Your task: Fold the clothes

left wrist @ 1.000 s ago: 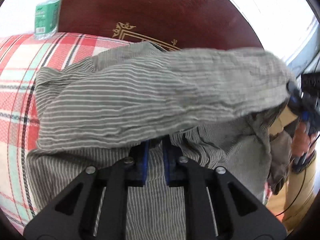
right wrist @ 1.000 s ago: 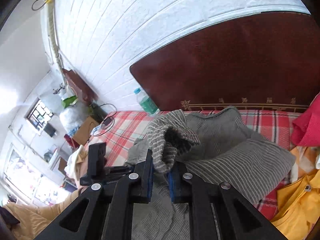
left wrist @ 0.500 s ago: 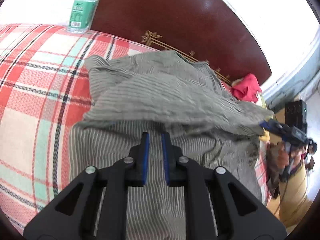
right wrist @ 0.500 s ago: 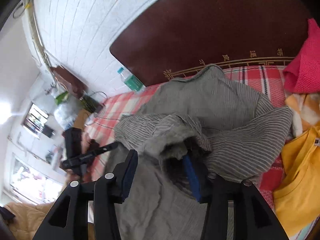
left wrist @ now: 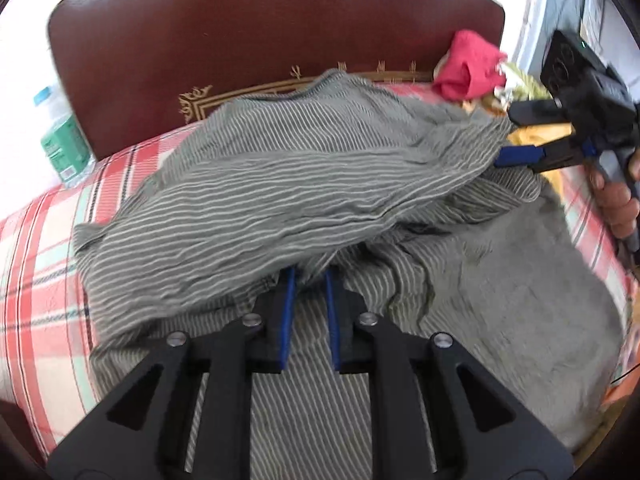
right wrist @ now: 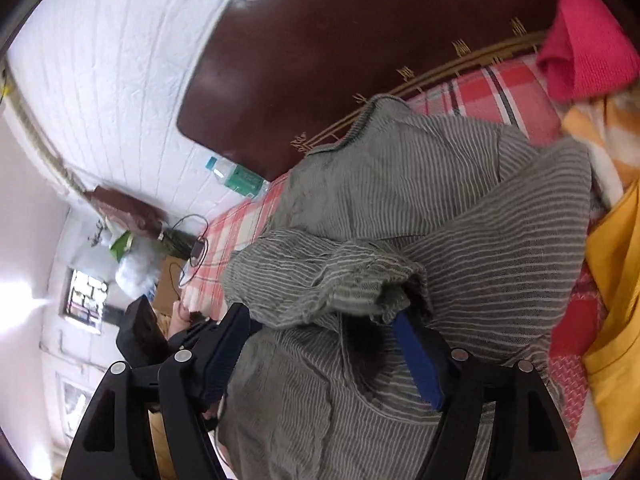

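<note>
A grey striped garment (left wrist: 280,184) (right wrist: 500,240) lies rumpled on the red plaid bed sheet (left wrist: 40,280), with one layer folded back over the rest. My left gripper (left wrist: 310,280) is at the near edge of that fold, its jaws narrow with the cloth pinched between the blue pads. My right gripper (left wrist: 508,136) (right wrist: 320,314) is at the fold's other end with its jaws opening. The bunched edge of the cloth lies loosely between the spread fingers, and neither pad presses on it.
A dark red headboard (left wrist: 260,32) closes the far side of the bed. A water bottle (left wrist: 64,140) (right wrist: 240,176) stands at its left corner. A red cloth (left wrist: 468,64) (right wrist: 584,48) and a yellow garment (right wrist: 616,300) lie to the right. A hand (left wrist: 620,208) holds the right gripper.
The right gripper's jaws have spread from shut to wide and released the bunched edge, and it has dropped lower. The lifted fold has sunk onto the garment. The left view has rolled.
</note>
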Demonstrator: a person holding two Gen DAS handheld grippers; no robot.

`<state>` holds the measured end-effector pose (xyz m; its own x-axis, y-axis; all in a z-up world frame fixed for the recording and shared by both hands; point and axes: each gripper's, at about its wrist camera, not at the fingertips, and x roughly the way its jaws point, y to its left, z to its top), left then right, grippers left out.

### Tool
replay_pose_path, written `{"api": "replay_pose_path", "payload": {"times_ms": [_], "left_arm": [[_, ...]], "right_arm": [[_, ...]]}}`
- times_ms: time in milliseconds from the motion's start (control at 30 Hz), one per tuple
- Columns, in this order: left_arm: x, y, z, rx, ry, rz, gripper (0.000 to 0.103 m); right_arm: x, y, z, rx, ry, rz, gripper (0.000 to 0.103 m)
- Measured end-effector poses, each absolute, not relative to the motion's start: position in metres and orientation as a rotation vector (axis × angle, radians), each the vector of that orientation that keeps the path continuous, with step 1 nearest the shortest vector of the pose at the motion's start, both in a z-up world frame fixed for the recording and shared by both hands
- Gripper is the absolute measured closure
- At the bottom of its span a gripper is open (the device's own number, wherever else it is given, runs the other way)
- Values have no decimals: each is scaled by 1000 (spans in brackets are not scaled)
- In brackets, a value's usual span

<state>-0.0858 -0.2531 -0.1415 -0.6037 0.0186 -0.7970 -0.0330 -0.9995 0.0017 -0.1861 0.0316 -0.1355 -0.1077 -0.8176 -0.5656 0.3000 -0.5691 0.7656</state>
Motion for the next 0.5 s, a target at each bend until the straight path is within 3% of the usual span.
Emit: {"api": "replay_pose_path", "payload": {"times_ms": [33,67,100,167,500], "left_arm": [[-88,-253,-144,-1401,48,2784,87],[-92,-253,-148,-1435,82,2782,88],[-93,-254,-150,-1456,91,2780,88],[-89,-258,-149,-1461,84,2781,95],[-58,-289,-141,-1483,1,2759,97]], "right_arm": [[-188,30,-140,1375,-626,-1783,29],[-191,27,-145,1388,-635,-1783,43],[-192,24,-148,1392,-632,-1788,69],[-193,21,-147,1377,-606,-1817,94],[-177,59,-64,1040,-452,-2053,94]]}}
